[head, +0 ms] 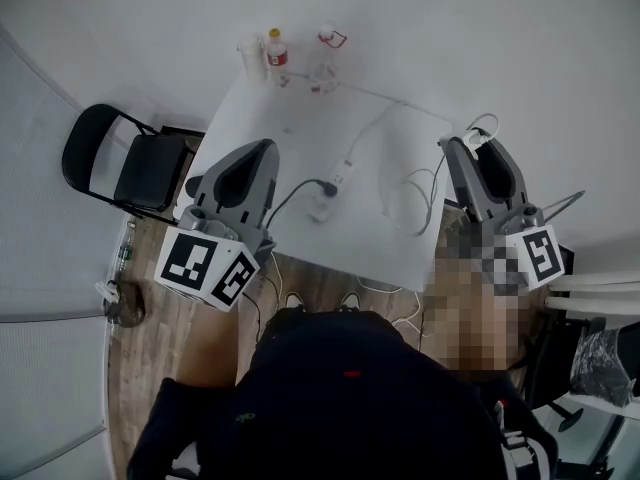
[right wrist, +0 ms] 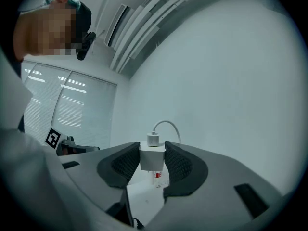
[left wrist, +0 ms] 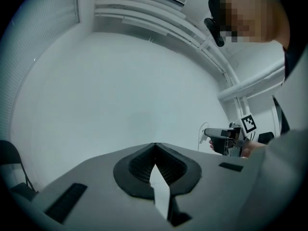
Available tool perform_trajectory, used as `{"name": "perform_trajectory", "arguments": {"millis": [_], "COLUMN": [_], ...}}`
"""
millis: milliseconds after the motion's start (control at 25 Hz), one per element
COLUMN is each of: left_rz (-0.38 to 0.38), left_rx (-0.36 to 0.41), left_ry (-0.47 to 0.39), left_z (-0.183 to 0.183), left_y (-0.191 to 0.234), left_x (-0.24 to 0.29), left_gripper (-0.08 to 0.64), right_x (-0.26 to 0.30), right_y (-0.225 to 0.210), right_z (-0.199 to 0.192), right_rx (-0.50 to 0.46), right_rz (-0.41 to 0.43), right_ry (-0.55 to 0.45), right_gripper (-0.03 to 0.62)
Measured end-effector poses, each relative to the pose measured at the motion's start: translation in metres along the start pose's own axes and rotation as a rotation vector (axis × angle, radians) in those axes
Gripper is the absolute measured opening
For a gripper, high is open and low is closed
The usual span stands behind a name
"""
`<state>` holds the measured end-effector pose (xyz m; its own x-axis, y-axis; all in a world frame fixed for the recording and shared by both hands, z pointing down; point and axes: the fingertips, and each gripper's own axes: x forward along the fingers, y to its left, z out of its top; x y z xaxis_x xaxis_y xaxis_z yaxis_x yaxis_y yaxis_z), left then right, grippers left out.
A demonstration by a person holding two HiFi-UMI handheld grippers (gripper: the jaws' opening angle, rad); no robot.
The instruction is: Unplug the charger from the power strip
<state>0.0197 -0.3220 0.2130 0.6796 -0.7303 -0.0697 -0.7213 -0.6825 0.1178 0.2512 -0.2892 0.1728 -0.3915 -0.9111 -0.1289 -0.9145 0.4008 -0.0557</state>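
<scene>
A white power strip [head: 336,182] lies in the middle of the white table [head: 300,108], with a black plug [head: 327,189] and its black cable still in it. My right gripper [head: 468,145] is held up over the table's right edge, shut on the white charger [right wrist: 152,156], which is clear of the strip. The charger's white cable [right wrist: 166,125] loops from its top. In the head view that cable [head: 428,190] trails back onto the table. My left gripper [head: 263,150] hovers left of the strip. Its jaws meet at the tip with nothing between them [left wrist: 155,145].
Two bottles [head: 277,52] [head: 324,66] stand at the table's far edge. A black folding chair [head: 130,163] stands left of the table. More cables hang off the near edge over the wooden floor. The person's body fills the bottom of the head view.
</scene>
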Motion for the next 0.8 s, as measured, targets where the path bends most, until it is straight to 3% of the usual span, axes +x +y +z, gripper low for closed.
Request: {"name": "perform_trajectory", "arguments": {"millis": [800], "left_rz": [-0.008], "left_rx": [0.084], "left_ry": [0.028], "left_z": [-0.002], "left_y": [-0.009], "left_x": [0.01], "left_gripper": [0.02], "right_x": [-0.015], "right_y": [-0.012], "right_z": [-0.015], "right_rx": [-0.012], "right_rz": [-0.052], "right_ry": [0.016], "right_gripper": [0.169]}}
